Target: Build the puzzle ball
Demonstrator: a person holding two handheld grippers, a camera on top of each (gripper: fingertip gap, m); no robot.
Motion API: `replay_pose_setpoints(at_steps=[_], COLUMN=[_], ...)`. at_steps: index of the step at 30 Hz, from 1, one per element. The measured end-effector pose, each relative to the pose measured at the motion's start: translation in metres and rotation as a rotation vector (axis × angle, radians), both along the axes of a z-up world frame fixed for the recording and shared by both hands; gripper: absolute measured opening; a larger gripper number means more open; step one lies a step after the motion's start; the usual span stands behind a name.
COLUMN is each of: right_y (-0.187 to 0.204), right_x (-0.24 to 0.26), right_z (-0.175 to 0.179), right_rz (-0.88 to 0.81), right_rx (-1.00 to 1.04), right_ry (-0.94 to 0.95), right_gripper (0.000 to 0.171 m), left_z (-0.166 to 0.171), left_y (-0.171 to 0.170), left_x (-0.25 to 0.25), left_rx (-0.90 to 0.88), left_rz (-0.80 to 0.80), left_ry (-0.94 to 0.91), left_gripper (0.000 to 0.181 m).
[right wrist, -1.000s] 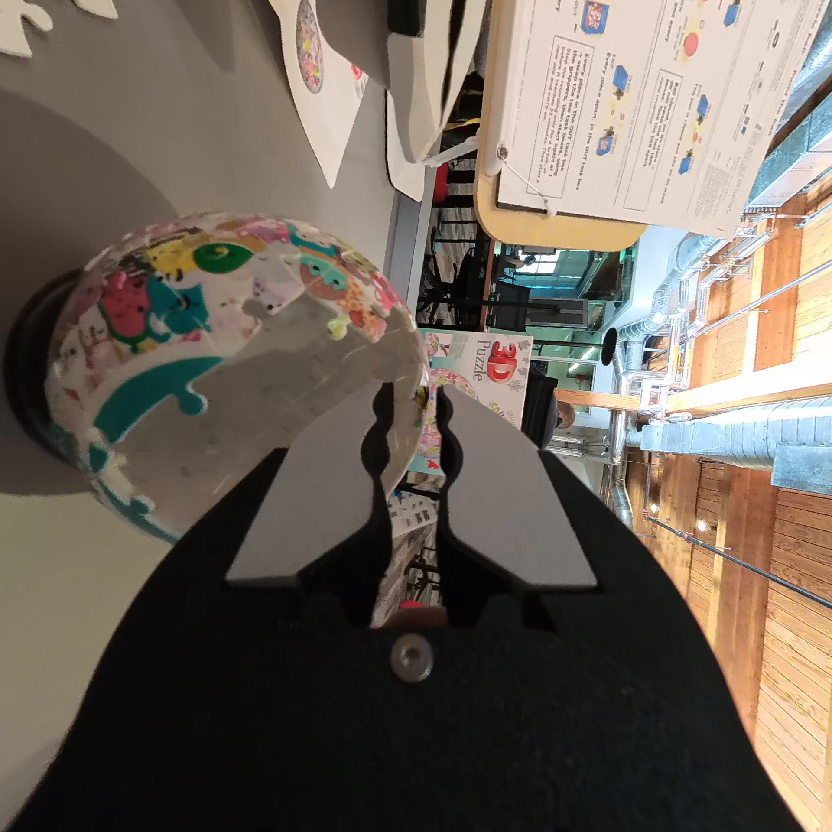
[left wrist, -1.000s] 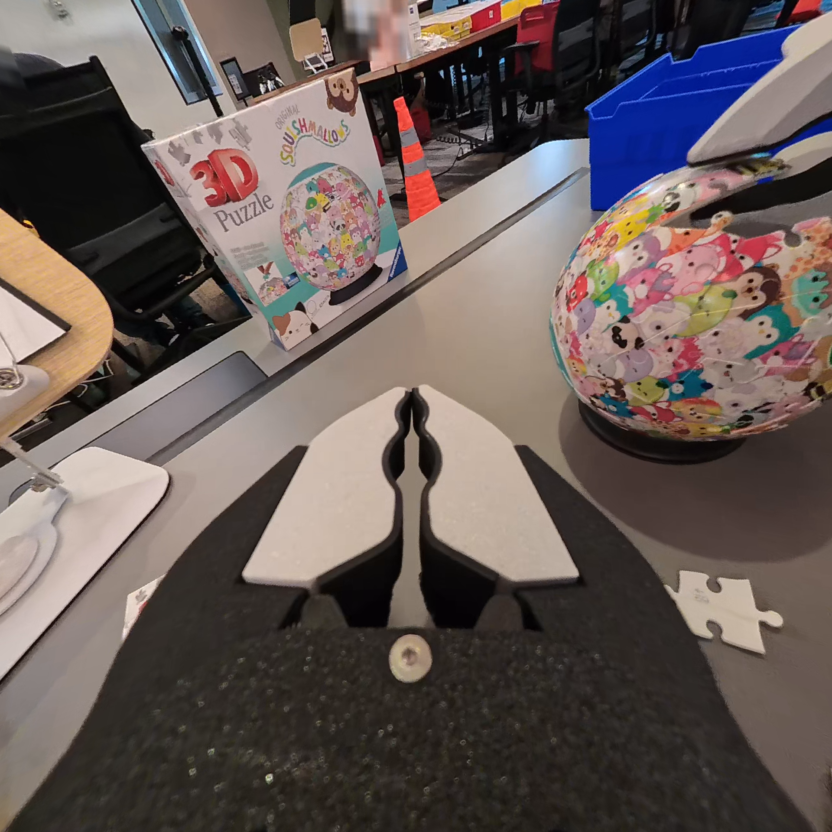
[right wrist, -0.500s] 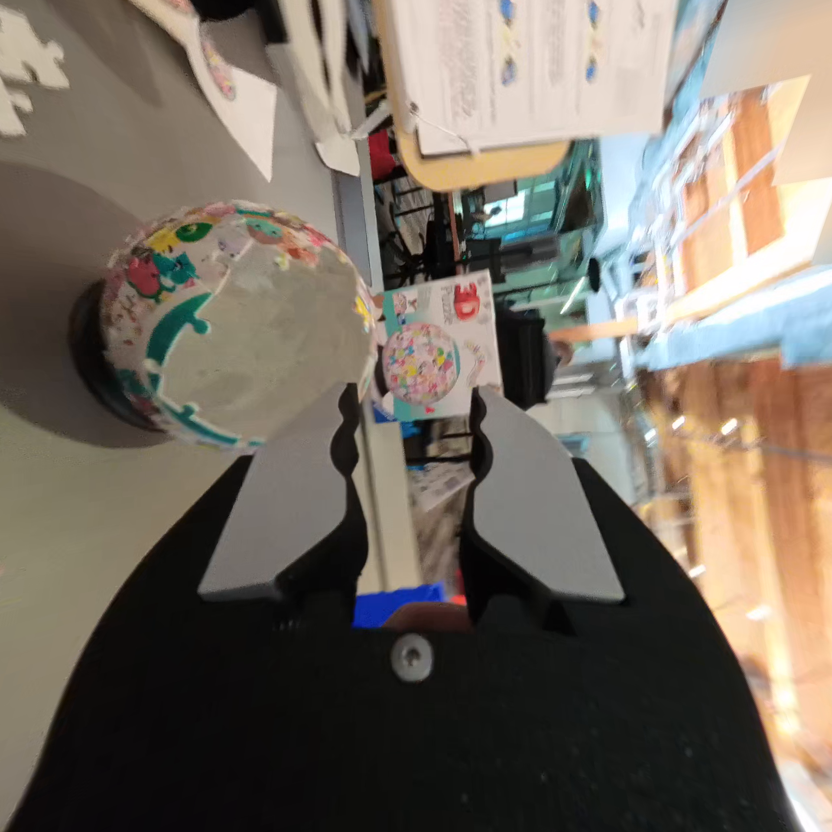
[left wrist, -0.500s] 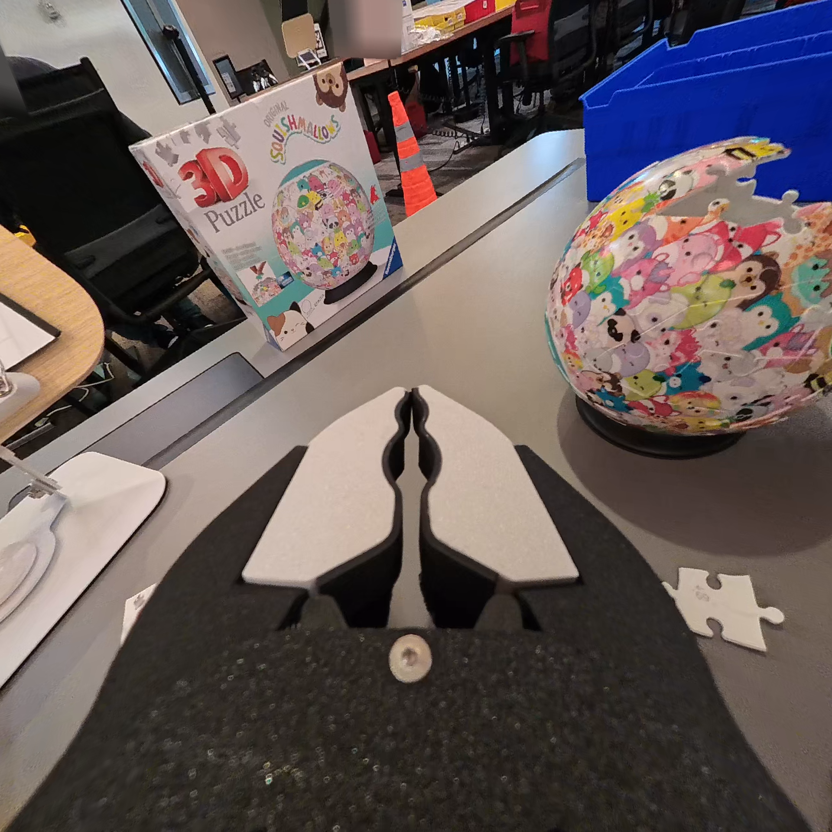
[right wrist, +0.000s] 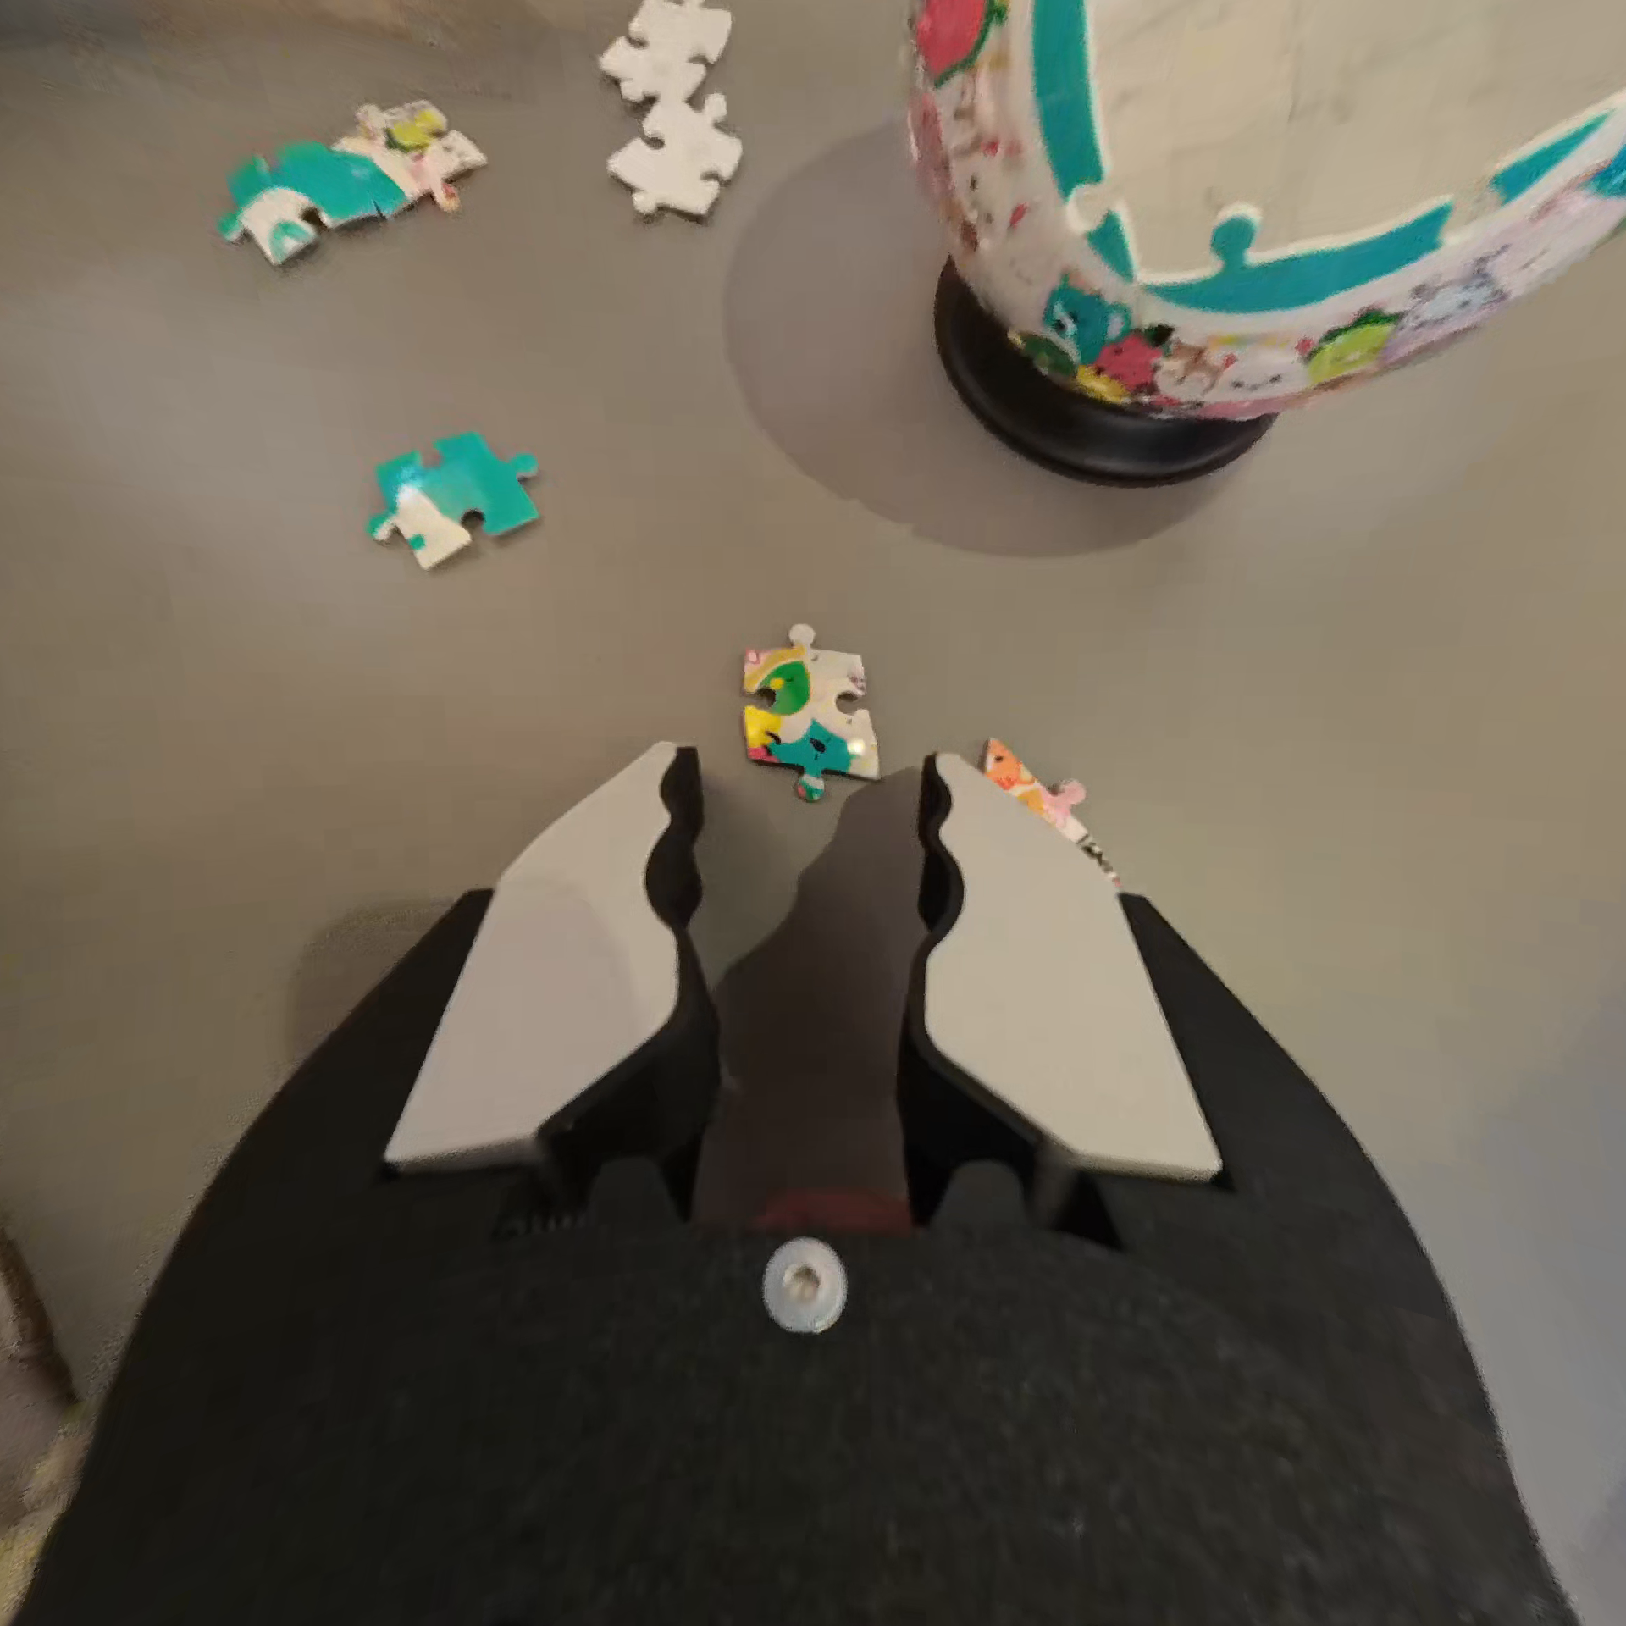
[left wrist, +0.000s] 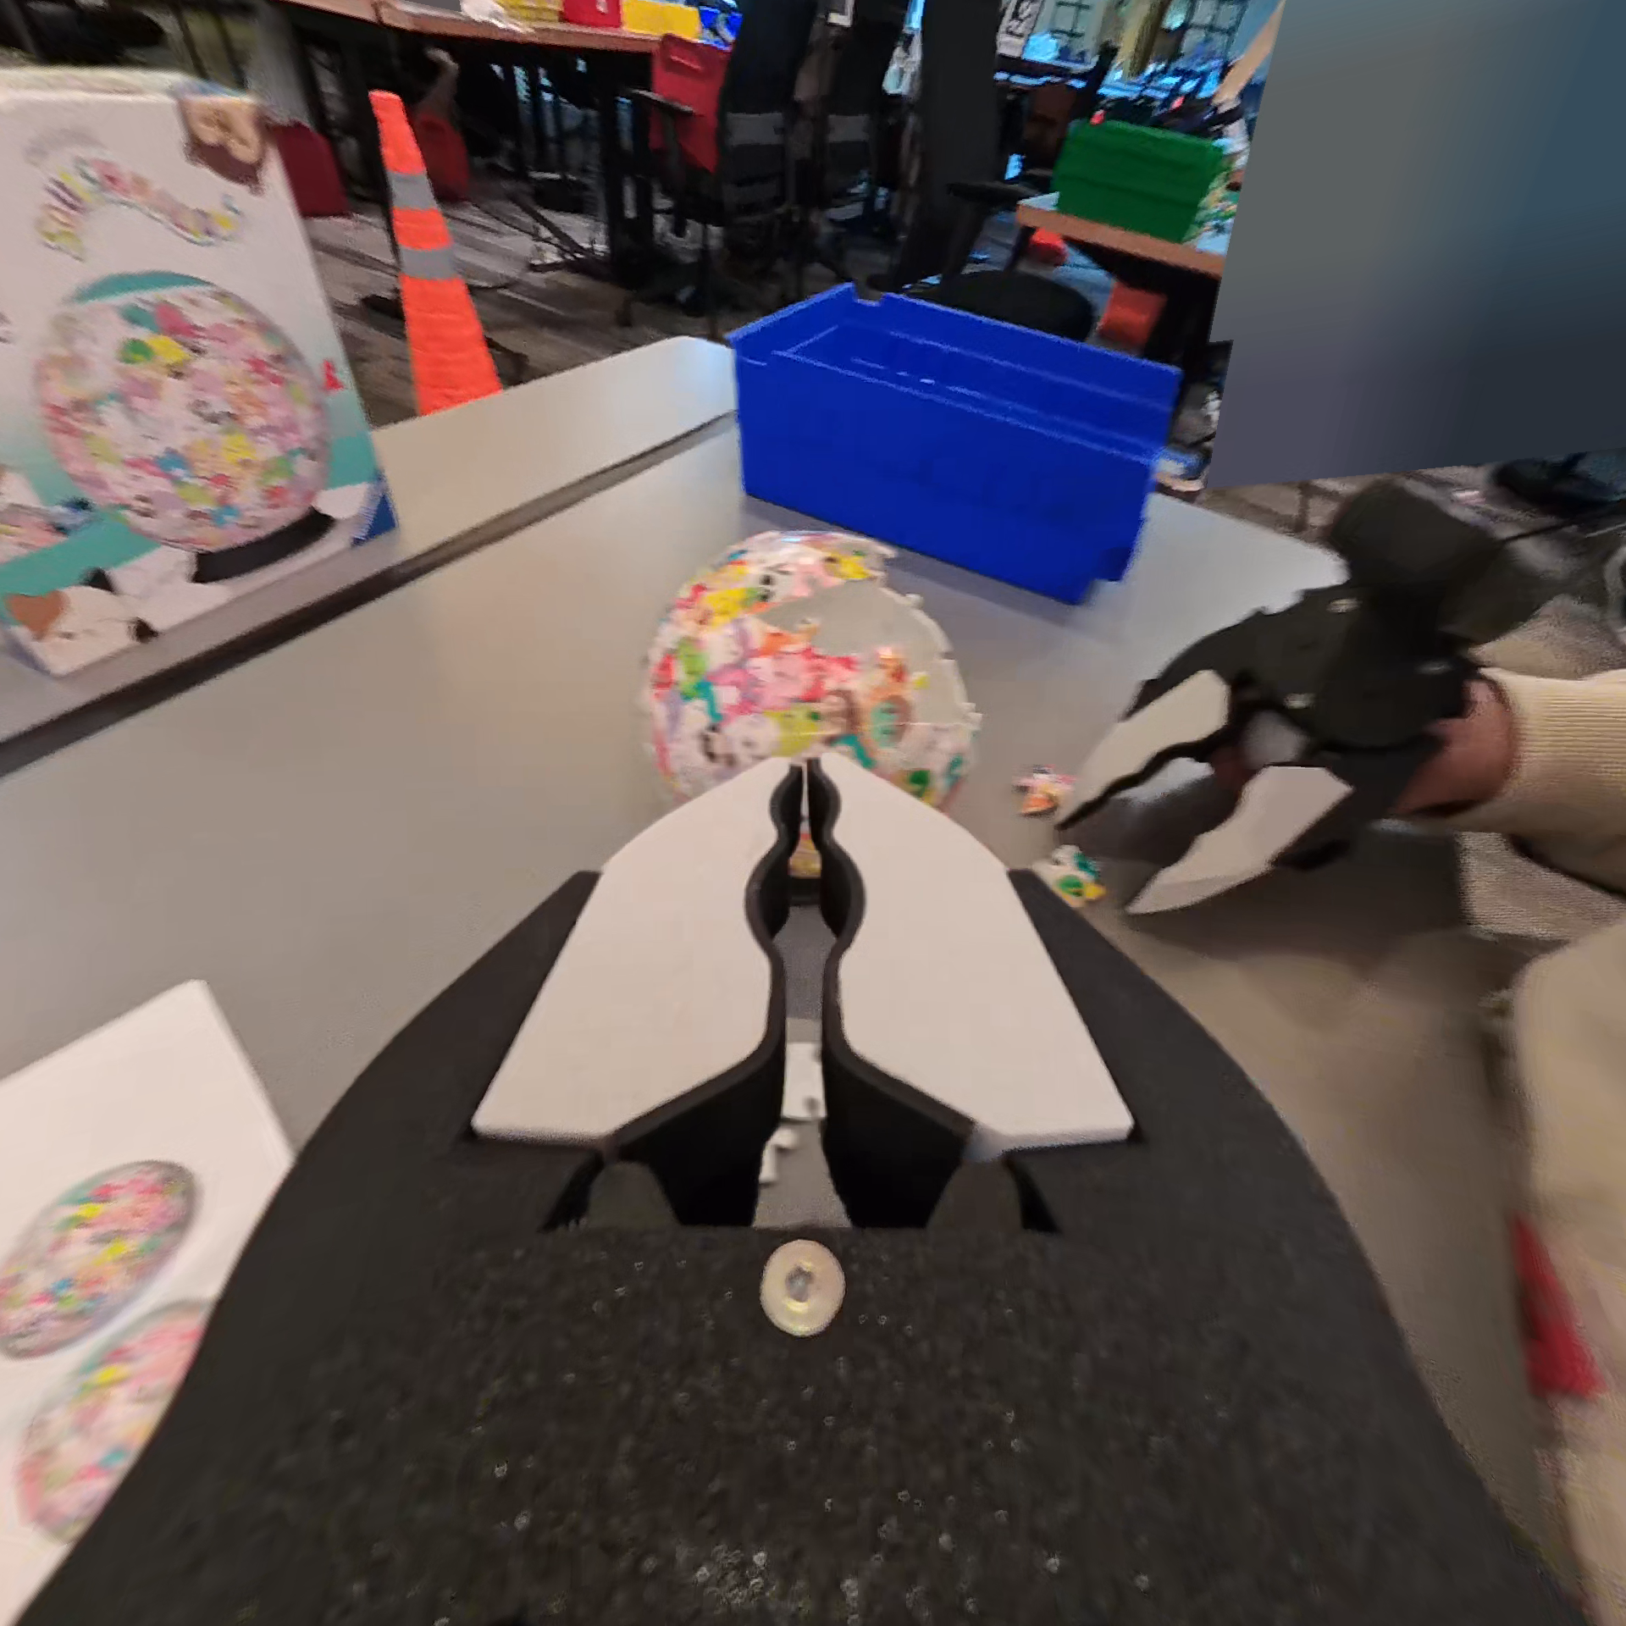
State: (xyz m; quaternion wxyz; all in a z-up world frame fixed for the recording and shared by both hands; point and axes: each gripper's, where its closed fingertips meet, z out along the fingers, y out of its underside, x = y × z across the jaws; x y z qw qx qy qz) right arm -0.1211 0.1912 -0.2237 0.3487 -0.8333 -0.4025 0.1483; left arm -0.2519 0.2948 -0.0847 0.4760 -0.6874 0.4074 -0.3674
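The puzzle ball (left wrist: 805, 673) is sitting on its black stand (right wrist: 1091, 422) on the grey table (left wrist: 396, 792), only partly built, with a large gap showing its pale inner shell. In the left wrist view it is lying at about 12 o'clock, just beyond the tips of the left gripper (left wrist: 805, 774), whose fingers are pressing nearly together with only a sliver of space at the tips and nothing held between them. At 2 o'clock from the ball a blue bin (left wrist: 950, 449) is standing, and at 10 o'clock the puzzle box (left wrist: 167, 378) is leaning upright. A printed sheet (left wrist: 106, 1232) is lying at 8 o'clock. The right gripper (right wrist: 809, 765) is hovering over the table with its fingers spread well apart and empty. In its own view a colourful loose piece (right wrist: 809, 713) is lying just past the gap between the tips at 12 o'clock, and an orange-pink piece (right wrist: 1047, 801) is peeking from behind the right finger at 1 o'clock. A teal piece (right wrist: 449, 497) is resting at 10 o'clock, a joined teal cluster (right wrist: 343, 180) farther out at 11 o'clock, and two face-down white pieces (right wrist: 673, 114) close to 12 o'clock. The ball is filling the 1 to 2 o'clock corner there.
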Motion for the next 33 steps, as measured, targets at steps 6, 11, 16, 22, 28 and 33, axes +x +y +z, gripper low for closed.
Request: replay_pose_setpoints(at_steps=[6,11,16,22,28,33], right_y=[0.001,0.003,0.010,0.022,-0.010,0.003], right_x=[-0.005,-0.008,-0.006,0.008,-0.041,-0.074], right_z=[-0.004,-0.003,0.008,0.021,0.021,0.004], right_rz=[0.060,0.077,0.077,0.078,0.158,0.191], right_rx=[-0.020,0.018,0.038,0.033,0.001,0.043], right_ry=[-0.013,-0.038,0.011,-0.003,0.077,-0.011], right_gripper=[0.038,0.027,0.009,0.000,0.019,0.056], left_z=[-0.006,-0.018,-0.018,-0.032,-0.084,-0.101], left_y=[-0.056,-0.072,-0.070,-0.063,-0.093,-0.111], left_x=[0.011,0.011,0.006,0.004,0.001,0.018], left_rx=[-0.130,-0.141,-0.163,-0.188,-0.331,-0.317], left_rz=[-0.080,-0.048,-0.029,-0.032,-0.162,-0.217], left_ry=[-0.011,0.013,0.004,0.061,0.270,0.298], left_gripper=[0.005,0.005,0.005,0.005,0.010,0.012])
